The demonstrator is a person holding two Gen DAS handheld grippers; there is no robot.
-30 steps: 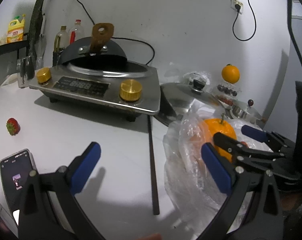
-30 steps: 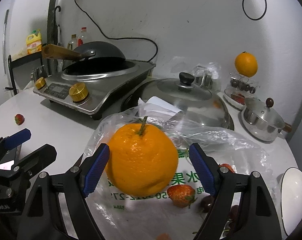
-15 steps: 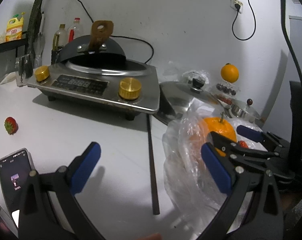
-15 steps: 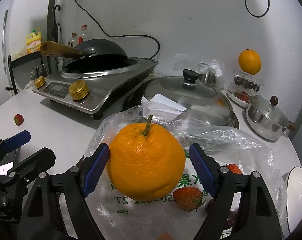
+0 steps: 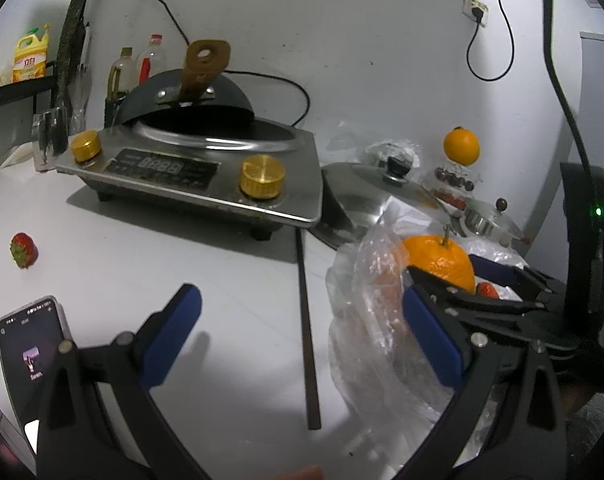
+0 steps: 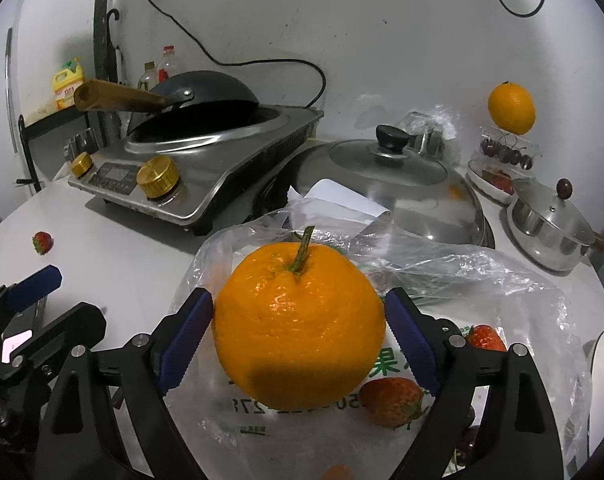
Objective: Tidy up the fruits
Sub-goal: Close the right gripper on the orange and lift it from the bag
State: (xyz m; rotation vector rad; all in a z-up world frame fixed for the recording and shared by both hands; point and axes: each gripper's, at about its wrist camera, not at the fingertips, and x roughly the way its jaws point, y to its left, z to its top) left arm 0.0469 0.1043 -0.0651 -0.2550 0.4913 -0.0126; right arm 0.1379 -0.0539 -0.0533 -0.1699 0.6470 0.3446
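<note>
One orange point(image 6: 297, 328) is seen squarely between the opening blue pads of the right tool point(image 6: 299, 344), stem upright, above the plastic bag point(image 6: 462, 280) on the bench point(image 6: 113, 240), while the left tool point(image 5: 302, 332) gapes empty nearby.

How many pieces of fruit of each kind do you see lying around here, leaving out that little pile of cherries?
Oranges: 2, one between the right gripper's opening jaws, one on the stand by the wall.
Strawberries: 3, one alone on the table, two on the plastic bag.
Total: 5.
</note>
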